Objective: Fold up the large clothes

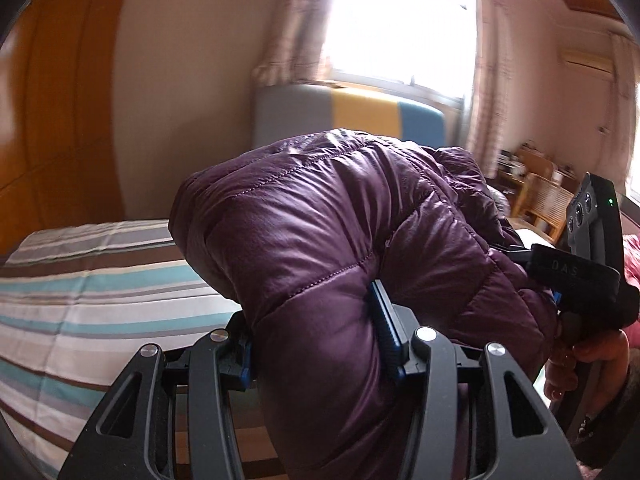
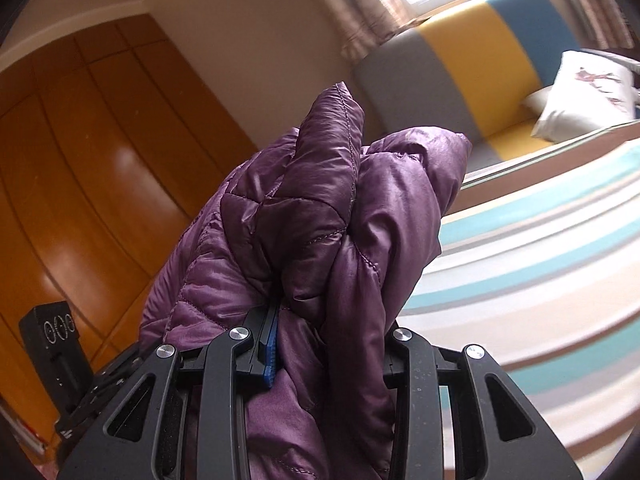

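Note:
A purple quilted puffer jacket (image 1: pixel 320 232) is held up in the air between both grippers, above a striped bed (image 1: pixel 80 304). My left gripper (image 1: pixel 316 344) is shut on a thick bunch of the jacket, its blue pads pressed into the padding. My right gripper (image 2: pixel 328 344) is shut on another bunch of the jacket (image 2: pixel 320 220), which rises above its fingers. The right gripper also shows at the right of the left wrist view (image 1: pixel 560 280), gripping the jacket's far end with a hand below it.
The bed (image 2: pixel 540 260) has a sheet striped in white, teal, grey and brown. A grey, yellow and blue sofa (image 2: pixel 480 64) with a white pillow (image 2: pixel 588 92) stands under a bright window (image 1: pixel 400 20). Wooden wardrobe doors (image 2: pixel 80 160) are at the left. Wooden chairs (image 1: pixel 540 204) stand at the far right.

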Motion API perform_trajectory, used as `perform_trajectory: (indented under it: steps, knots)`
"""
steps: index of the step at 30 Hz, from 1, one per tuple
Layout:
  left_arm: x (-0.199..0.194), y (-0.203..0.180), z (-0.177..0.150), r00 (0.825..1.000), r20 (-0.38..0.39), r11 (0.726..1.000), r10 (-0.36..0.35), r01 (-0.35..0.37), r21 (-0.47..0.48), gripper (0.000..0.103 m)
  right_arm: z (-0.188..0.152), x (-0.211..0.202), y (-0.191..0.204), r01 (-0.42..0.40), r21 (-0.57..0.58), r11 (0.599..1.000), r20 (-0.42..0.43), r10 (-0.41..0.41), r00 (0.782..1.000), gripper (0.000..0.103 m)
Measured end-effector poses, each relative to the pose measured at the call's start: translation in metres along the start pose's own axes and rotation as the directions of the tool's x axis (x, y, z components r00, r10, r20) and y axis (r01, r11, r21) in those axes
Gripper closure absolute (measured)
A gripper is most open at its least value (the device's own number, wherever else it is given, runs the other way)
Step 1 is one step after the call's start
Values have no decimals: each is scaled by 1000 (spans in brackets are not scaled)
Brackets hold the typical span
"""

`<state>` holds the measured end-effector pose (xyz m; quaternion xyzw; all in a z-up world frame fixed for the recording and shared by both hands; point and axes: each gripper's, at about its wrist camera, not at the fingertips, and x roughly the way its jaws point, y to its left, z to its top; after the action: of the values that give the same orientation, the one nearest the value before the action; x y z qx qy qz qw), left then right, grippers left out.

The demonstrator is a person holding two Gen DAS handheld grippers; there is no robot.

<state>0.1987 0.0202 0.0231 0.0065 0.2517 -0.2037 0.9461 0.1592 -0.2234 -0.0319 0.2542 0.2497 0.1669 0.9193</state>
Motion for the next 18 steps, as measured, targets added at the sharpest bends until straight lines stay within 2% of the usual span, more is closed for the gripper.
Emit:
perform_trajectory:
  steps: [7, 11, 13, 18]
  knots:
    - [19, 71, -6, 994, -46, 993, 97, -100, -71, 55, 9, 87, 25, -19, -20, 1000, -76, 17, 997, 71]
    - [43, 96, -16, 987, -100, 987, 129, -137, -84, 53, -3, 122, 17, 24, 13, 1000, -129, -22, 991, 70]
    - [55, 106, -29, 983, -126, 984, 133, -146, -100, 47, -3, 136, 8, 70, 18, 997, -136, -66, 988, 65]
    - [65, 106, -46, 984, -111, 982, 136, -149, -113, 40, -2, 144, -12, 75, 103, 992, -171, -57, 984, 54]
